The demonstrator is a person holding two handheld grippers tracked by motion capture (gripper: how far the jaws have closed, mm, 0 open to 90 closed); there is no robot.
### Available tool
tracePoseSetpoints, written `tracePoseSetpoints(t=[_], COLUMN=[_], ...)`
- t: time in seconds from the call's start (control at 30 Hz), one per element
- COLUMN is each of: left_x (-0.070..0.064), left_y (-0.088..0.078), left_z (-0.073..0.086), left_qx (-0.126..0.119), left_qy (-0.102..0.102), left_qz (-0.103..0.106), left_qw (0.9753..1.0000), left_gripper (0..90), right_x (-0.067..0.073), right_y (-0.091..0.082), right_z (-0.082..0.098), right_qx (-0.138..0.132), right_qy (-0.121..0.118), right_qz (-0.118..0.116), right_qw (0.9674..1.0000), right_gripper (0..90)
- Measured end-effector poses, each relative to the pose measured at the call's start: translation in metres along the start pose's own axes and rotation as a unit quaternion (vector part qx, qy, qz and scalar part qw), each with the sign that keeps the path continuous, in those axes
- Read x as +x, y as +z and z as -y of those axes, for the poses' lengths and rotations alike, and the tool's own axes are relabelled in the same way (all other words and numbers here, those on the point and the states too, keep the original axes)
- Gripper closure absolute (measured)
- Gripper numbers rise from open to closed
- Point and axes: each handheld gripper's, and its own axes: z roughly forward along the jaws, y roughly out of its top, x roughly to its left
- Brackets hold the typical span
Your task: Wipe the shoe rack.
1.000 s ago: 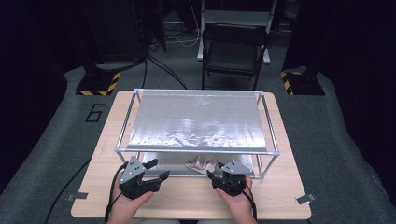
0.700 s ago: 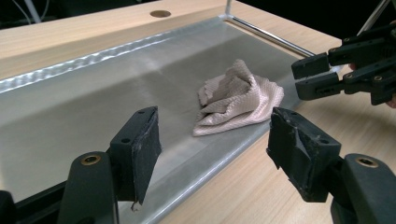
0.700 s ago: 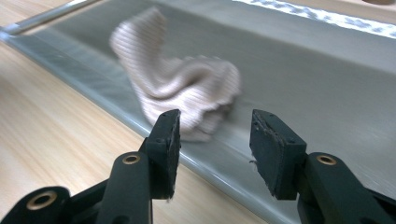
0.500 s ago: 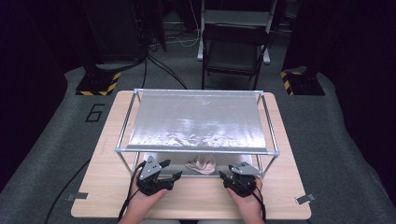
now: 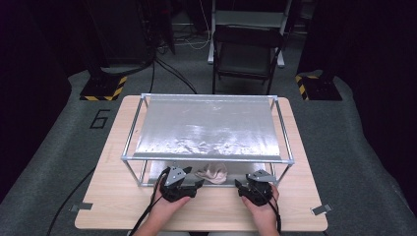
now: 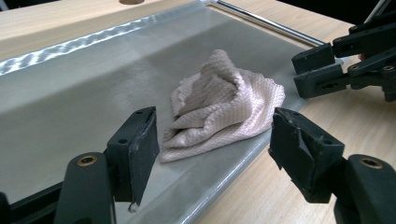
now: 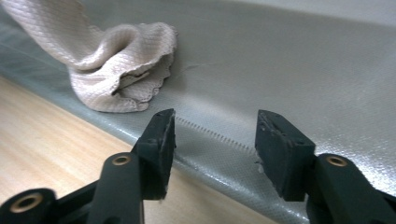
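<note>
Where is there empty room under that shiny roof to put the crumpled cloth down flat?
The grey mat is bare away from the crumpled beige waffle cloth, towards the back of the metal-rod frame. It is crowded at the mat's front edge, where the open left gripper and open right gripper flank the cloth.

A light wooden table (image 5: 113,196) carries a metal-framed rack (image 5: 133,132) whose top shelf is a silvery sheet (image 5: 206,128). Beyond the table's far edge stands a dark folding chair (image 5: 243,51). On the grey floor left of the table is a painted number six (image 5: 100,118), with yellow-and-black striped bases (image 5: 103,88) at both far corners.
</note>
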Motion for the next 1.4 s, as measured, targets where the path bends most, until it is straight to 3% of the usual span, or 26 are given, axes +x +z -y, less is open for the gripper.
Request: tracePoseSetpoints(t=[0.03, 0.07, 0.1, 0.13, 0.17, 0.2, 0.23, 0.27, 0.3, 0.37, 0.4, 0.43, 0.5, 0.63, 0.73, 0.83, 0.93, 1.0, 1.03, 1.07, 1.1, 1.2, 1.23, 1.3, 1.4], left_x=[0.0, -0.004, -0.005, -0.008, -0.007, -0.008, -0.008, -0.01, -0.01, -0.013, -0.012, -0.014, -0.015, -0.015, -0.015, -0.016, -0.011, -0.009, -0.011, -0.009, -0.005, 0.0, -0.003, 0.002, 0.009], left_y=[0.002, 0.006, 0.008, 0.011, 0.013, 0.017, 0.018, 0.021, 0.023, 0.029, 0.03, 0.034, 0.038, 0.045, 0.049, 0.052, 0.048, 0.045, 0.043, 0.04, 0.036, 0.025, 0.022, 0.015, 0.013], left_z=[0.0, 0.0, 0.0, 0.0, -0.002, -0.002, -0.003, -0.004, -0.005, -0.007, -0.008, -0.008, -0.009, -0.011, -0.009, -0.008, -0.009, -0.007, -0.006, -0.004, -0.004, -0.002, 0.001, 0.003, 0.004], left_qx=[0.002, -0.004, -0.003, -0.004, 0.0, -0.003, 0.001, 0.001, 0.004, 0.001, 0.014, -0.001, 0.004, 0.027, 0.036, 0.044, 0.066, 0.072, 0.072, 0.07, 0.077, 0.076, 0.07, 0.067, 0.062], left_qy=[-0.002, -0.031, -0.034, -0.048, -0.038, -0.041, -0.037, -0.042, -0.034, -0.05, -0.035, -0.043, -0.047, -0.027, -0.022, -0.037, 0.019, 0.032, 0.007, 0.005, 0.026, 0.039, 0.006, -0.004, -0.012], left_qz=[0.002, 0.015, 0.014, 0.001, 0.009, 0.001, 0.01, 0.005, 0.007, 0.007, 0.01, 0.01, 0.003, 0.002, -0.005, -0.014, -0.021, -0.027, -0.023, -0.03, -0.03, -0.038, -0.051, -0.06, -0.04], left_qw=[1.0, 0.9994, 0.9993, 0.9988, 0.9992, 0.9992, 0.9993, 0.9991, 0.9994, 0.9987, 0.9992, 0.999, 0.9989, 0.9993, 0.9991, 0.9982, 0.9974, 0.9965, 0.9971, 0.9971, 0.9963, 0.9956, 0.9962, 0.9959, 0.9972], left_gripper=[30.6, 30.3, 30.2, 29.9, 29.7, 29.5, 29.5, 29.5, 29.5, 29.7, 29.6, 29.6, 29.6, 30.3, 43.4, 57.2, 72.9, 79.2, 80.0, 80.9, 81.3, 81.7, 81.7, 81.7, 77.0], right_x=[0.0, 0.002, -0.001, 0.0, 0.0, 0.001, 0.001, 0.001, 0.0, -0.001, 0.0, -0.001, 0.0, 0.001, 0.001, 0.004, 0.004, 0.004, 0.004, 0.004, 0.003, 0.003, 0.003, 0.003, 0.003], right_y=[-0.001, -0.002, -0.003, -0.002, -0.001, -0.001, -0.001, -0.001, -0.001, -0.001, -0.001, -0.001, -0.001, -0.002, -0.001, -0.002, -0.002, -0.002, -0.002, -0.002, -0.002, -0.002, -0.002, -0.002, -0.002], right_z=[0.001, 0.001, 0.002, 0.002, 0.002, 0.002, 0.002, 0.002, 0.002, 0.002, 0.002, 0.002, 0.002, 0.002, 0.002, 0.002, 0.002, 0.002, 0.002, 0.002, 0.002, 0.002, 0.002, 0.002, 0.002], right_qx=[-0.002, -0.002, 0.009, 0.006, 0.013, 0.007, 0.012, 0.012, 0.012, 0.013, 0.017, 0.021, 0.016, 0.016, 0.016, 0.022, 0.022, 0.02, 0.022, 0.022, 0.023, 0.02, 0.02, 0.02, 0.02], right_qy=[0.002, 0.013, -0.01, -0.004, -0.012, -0.009, -0.009, -0.009, -0.012, -0.013, -0.009, -0.022, -0.021, -0.02, -0.032, -0.031, -0.029, -0.023, -0.021, -0.022, -0.031, -0.037, -0.036, -0.036, -0.035], right_qz=[-0.004, -0.011, -0.011, -0.021, -0.023, -0.027, -0.03, -0.029, -0.025, -0.027, -0.032, -0.03, -0.028, -0.03, -0.026, -0.021, -0.02, -0.018, -0.022, -0.021, -0.018, -0.02, -0.02, -0.021, -0.02], right_qw=[1.0, 0.9999, 0.9999, 0.9998, 0.9996, 0.9996, 0.9995, 0.9995, 0.9995, 0.9995, 0.9993, 0.9991, 0.9993, 0.9992, 0.999, 0.999, 0.9991, 0.9994, 0.9993, 0.9993, 0.9991, 0.9989, 0.9989, 0.9989, 0.999], right_gripper=[45.9, 45.5, 45.4, 45.3, 44.6, 44.4, 43.9, 44.0, 44.1, 44.2, 44.1, 44.0, 43.9, 44.1, 44.1, 44.3, 45.4, 46.2, 46.5, 46.7, 46.7, 46.8, 46.8, 46.8, 46.8])
